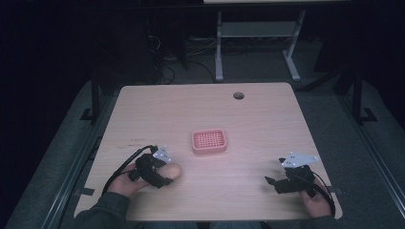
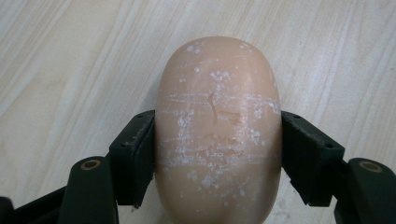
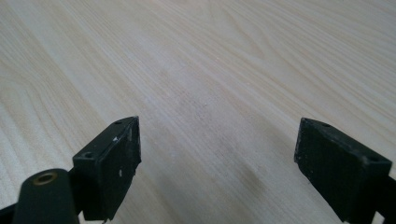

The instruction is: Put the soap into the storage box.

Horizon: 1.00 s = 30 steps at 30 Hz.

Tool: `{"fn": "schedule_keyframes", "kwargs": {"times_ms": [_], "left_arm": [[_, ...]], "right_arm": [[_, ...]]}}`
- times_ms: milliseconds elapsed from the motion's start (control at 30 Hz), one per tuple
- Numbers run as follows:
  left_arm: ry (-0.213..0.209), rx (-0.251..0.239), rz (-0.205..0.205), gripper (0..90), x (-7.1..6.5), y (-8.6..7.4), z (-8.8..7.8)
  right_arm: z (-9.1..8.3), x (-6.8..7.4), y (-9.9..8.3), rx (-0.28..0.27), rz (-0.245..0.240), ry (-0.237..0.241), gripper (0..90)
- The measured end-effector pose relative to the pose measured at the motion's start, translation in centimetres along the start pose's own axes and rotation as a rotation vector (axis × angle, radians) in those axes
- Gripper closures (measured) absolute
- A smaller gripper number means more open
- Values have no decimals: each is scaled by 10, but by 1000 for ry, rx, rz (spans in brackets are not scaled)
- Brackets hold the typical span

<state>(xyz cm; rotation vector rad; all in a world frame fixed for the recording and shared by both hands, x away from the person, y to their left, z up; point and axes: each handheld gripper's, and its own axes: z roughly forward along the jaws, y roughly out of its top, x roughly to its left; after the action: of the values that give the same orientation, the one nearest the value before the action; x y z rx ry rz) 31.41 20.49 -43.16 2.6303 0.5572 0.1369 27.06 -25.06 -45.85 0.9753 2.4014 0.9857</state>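
Tabletop (image 1: 258, 119): pale wood grain with rounded corners; a round cable hole (image 1: 238, 95) sits near its far edge, right of centre.
Soap bar (image 2: 218, 130): an oval, peach-coloured bar with white flecks and fine scratch lines across its top; it lies at the near left part of the tabletop, inside the left gripper's jaws. In the high view its rounded end (image 1: 173, 171) sticks out to the right of the gripper.
Left gripper (image 2: 217, 154): held in the person's left hand (image 1: 125, 183) at the near left of the tabletop. Its two black jaws press against the two long sides of the soap bar, one on each side, so they are closed on it. A grey three-cornered plate sits on top and a black cable loops back from it.
Soap dish (image 1: 209, 141): a pink, rectangular tray with rounded corners and a perforated floor; it stands near the middle of the tabletop, up and to the right of the soap bar, well apart from both grippers.
Right gripper (image 3: 217, 170): held in the person's right hand (image 1: 317, 200) at the near right corner of the tabletop, seen from above at (image 1: 289, 181). Its jaws stand wide apart, with bare wood between them.
Background: a dark floor, cables and the white legs of another table beyond the far edge.
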Motion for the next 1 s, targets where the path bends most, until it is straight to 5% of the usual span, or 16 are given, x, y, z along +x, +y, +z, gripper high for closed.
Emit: {"fn": "schedule_keyframes", "kwargs": {"times_ms": [1000], "left_arm": [[-27,0,3,323,9,24,-1]], "right_arm": [[-2,-2,-1,-23,6,0,141]]}}
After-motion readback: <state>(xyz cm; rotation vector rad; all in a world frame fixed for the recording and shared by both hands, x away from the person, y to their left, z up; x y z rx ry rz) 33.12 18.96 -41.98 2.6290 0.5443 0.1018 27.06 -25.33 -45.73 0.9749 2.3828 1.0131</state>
